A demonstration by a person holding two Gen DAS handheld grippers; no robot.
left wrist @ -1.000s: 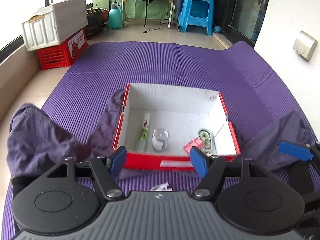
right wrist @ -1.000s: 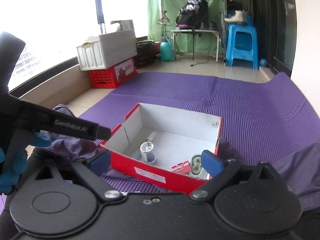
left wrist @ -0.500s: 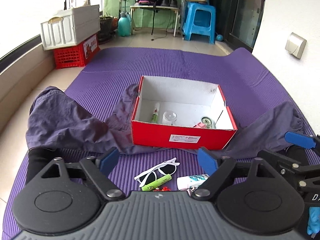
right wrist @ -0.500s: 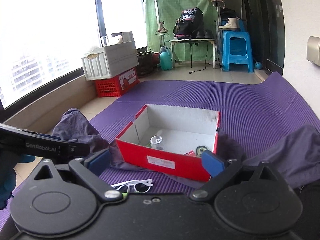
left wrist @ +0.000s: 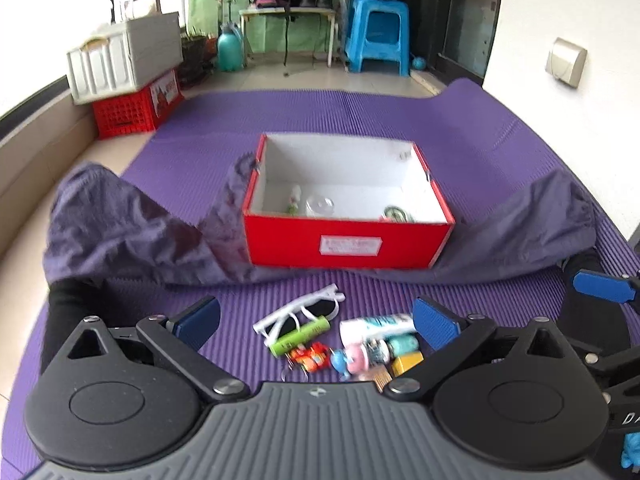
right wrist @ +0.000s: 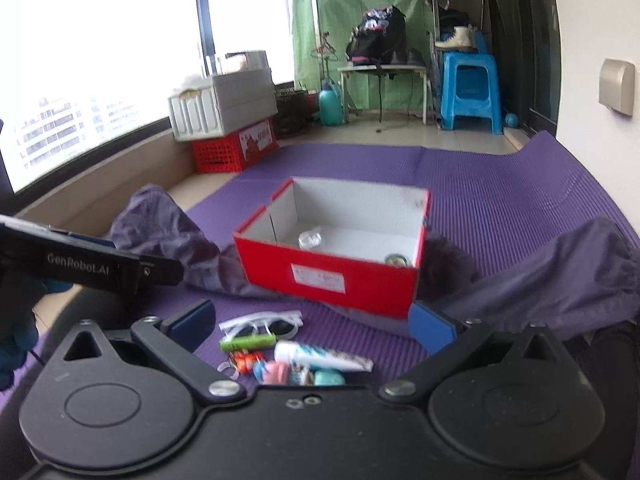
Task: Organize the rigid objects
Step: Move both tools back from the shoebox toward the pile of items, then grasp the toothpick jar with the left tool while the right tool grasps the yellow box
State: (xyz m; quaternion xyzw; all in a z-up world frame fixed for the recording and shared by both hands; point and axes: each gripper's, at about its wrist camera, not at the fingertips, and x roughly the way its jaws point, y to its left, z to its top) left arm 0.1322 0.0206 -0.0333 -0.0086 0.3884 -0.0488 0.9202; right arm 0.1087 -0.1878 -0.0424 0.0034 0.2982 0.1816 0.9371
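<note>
The left gripper [left wrist: 316, 320] hangs over a purple mat [left wrist: 360, 112] with its jaws spread wide and opening, nothing between the blue pads; the right gripper [right wrist: 312, 324] beside it likewise has its jaws wide apart and opening, gripping nothing; below and just ahead of both pairs of jaws lies a loose cluster of small items on the mat: white sunglasses [left wrist: 304, 314], a green cylinder [left wrist: 300, 336] touching them, a white tube [left wrist: 376, 326] toward the right pad, and small toys [left wrist: 332, 356] in red, blue and pink, partly hidden by the gripper body; none of these touches a pad; farther ahead, well clear of the jaws, stands an open red box [left wrist: 344, 246] with a white interior, holding a clear glass [left wrist: 319, 206], a slim green-and-white item and a round object at its right side; dark grey cloth [left wrist: 120, 232] lies bunched on either side of the box.
</note>
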